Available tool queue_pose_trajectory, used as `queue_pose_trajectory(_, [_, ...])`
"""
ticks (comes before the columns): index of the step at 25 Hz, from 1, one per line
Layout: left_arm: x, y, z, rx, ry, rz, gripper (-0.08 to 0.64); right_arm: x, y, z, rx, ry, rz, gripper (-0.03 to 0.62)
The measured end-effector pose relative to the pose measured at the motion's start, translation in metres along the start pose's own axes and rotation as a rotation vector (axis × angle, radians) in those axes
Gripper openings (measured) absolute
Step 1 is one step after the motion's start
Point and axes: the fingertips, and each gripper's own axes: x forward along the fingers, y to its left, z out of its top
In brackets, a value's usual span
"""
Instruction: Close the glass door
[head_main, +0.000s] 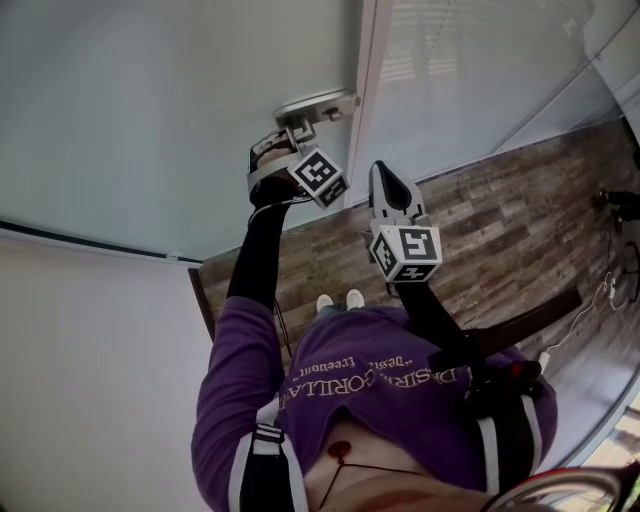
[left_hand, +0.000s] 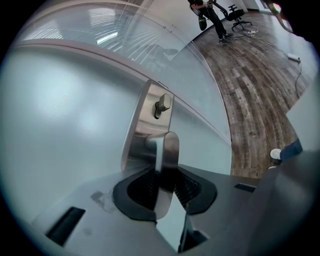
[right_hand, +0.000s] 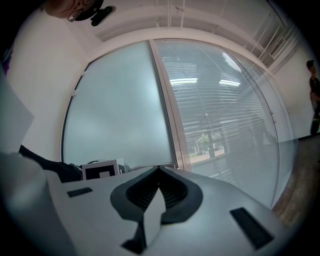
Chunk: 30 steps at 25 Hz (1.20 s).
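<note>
While the left gripper pinches the lever handle of the frosted glass door, the right gripper hangs beside it, jaws pressed together on nothing. That handle's plate sits at the door's edge, next to the pale frame, above the wood floor.
</note>
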Motion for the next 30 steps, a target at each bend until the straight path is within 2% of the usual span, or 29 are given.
queue_pose_trajectory(10, [-0.005, 0.010, 0.018, -0.013, -0.031, 0.024, 0.083, 0.007, 0.000, 0.011, -0.004, -0.002, -0.014, -0.003])
queue_pose_trajectory(17, [-0.009, 0.015, 0.015, -0.009, -0.009, 0.008, 0.084, 0.011, 0.000, 0.017, -0.012, -0.012, -0.026, -0.003])
queue_pose_trajectory(23, [-0.015, 0.020, 0.015, -0.083, -0.033, 0.032, 0.101, 0.015, 0.005, 0.023, -0.018, -0.024, -0.020, -0.003])
queue_pose_trajectory(30, [-0.013, 0.020, 0.013, -0.096, -0.037, 0.035, 0.110, 0.015, -0.002, 0.022, -0.019, -0.024, -0.031, -0.003])
